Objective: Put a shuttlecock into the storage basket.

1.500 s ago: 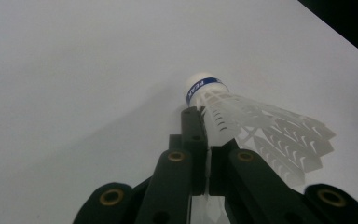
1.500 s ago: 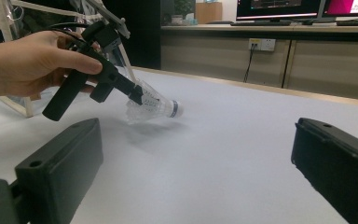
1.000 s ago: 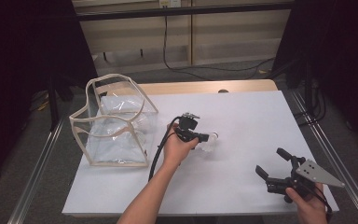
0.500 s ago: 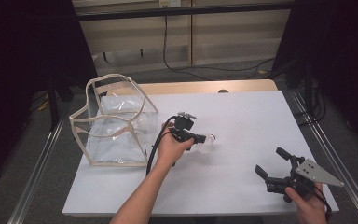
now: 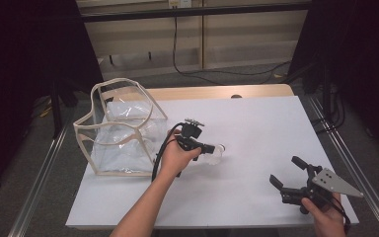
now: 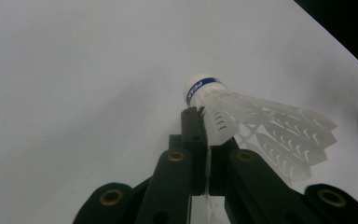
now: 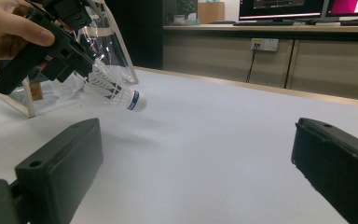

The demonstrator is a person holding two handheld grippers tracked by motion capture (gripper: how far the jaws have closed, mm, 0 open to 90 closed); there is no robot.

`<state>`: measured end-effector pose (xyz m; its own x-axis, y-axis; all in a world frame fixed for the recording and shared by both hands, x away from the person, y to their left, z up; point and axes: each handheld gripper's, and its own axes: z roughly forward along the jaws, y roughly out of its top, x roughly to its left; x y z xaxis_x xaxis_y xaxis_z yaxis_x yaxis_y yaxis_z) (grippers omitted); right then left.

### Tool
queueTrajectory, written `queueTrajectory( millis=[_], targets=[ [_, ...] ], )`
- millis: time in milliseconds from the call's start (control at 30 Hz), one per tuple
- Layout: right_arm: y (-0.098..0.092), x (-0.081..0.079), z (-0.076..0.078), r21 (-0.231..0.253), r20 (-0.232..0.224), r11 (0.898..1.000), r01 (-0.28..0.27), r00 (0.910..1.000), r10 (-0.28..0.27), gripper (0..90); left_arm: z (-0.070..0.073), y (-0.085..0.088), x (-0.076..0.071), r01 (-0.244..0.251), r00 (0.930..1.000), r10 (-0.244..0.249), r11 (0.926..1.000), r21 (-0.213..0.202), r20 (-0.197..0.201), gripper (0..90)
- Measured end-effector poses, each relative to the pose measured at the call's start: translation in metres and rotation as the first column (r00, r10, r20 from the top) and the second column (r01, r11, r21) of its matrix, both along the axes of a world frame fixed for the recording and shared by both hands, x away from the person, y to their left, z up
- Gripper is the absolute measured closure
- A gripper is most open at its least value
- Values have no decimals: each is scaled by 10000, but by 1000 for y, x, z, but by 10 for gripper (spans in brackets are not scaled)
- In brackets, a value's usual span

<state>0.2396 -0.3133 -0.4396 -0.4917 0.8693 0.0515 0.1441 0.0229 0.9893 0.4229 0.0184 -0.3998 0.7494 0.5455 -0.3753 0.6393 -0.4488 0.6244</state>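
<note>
A white shuttlecock (image 5: 217, 150) with a blue band on its cork hangs just above the white table (image 5: 266, 123), cork pointing right. My left gripper (image 5: 208, 147) is shut on the edge of its skirt. In the left gripper view the jaws pinch the skirt (image 6: 223, 123) near the cork, at the left gripper (image 6: 204, 122). The right gripper view shows the shuttlecock (image 7: 119, 93) held in the air by the left gripper (image 7: 93, 67). My right gripper (image 5: 286, 171) stands open near the table's front right corner, with nothing between its jaws (image 7: 198, 140).
A clear bag with beige trim (image 5: 121, 128) stands open at the table's left, close behind the left hand; it also shows in the right gripper view (image 7: 109, 42). Metal rails (image 5: 345, 153) run along both sides of the table. Cables lie on the floor behind.
The left hand has carried the shuttlecock a little to the left, toward the bag, and slightly up. The right gripper has stayed put.
</note>
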Motion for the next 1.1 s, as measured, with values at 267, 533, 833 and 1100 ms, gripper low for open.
queueTrajectory(
  millis=[267,533,833,1100],
  targets=[
    [0,0,0,3,-1,10000,7,10000,-7,16,8,4,0,89,9998,-90,9999,-110,-172,898],
    [0,0,0,10,0,10000,-1,10000,1,17,14,9,0,165,9994,-163,9998,71,-291,898],
    [0,0,0,2,14,10000,5,10000,-5,17,24,16,1,227,9993,-224,9997,95,-312,897],
    [0,0,0,-9,30,10000,7,10000,-7,17,29,20,1,206,9992,-199,9996,205,-350,898]
  ],
)
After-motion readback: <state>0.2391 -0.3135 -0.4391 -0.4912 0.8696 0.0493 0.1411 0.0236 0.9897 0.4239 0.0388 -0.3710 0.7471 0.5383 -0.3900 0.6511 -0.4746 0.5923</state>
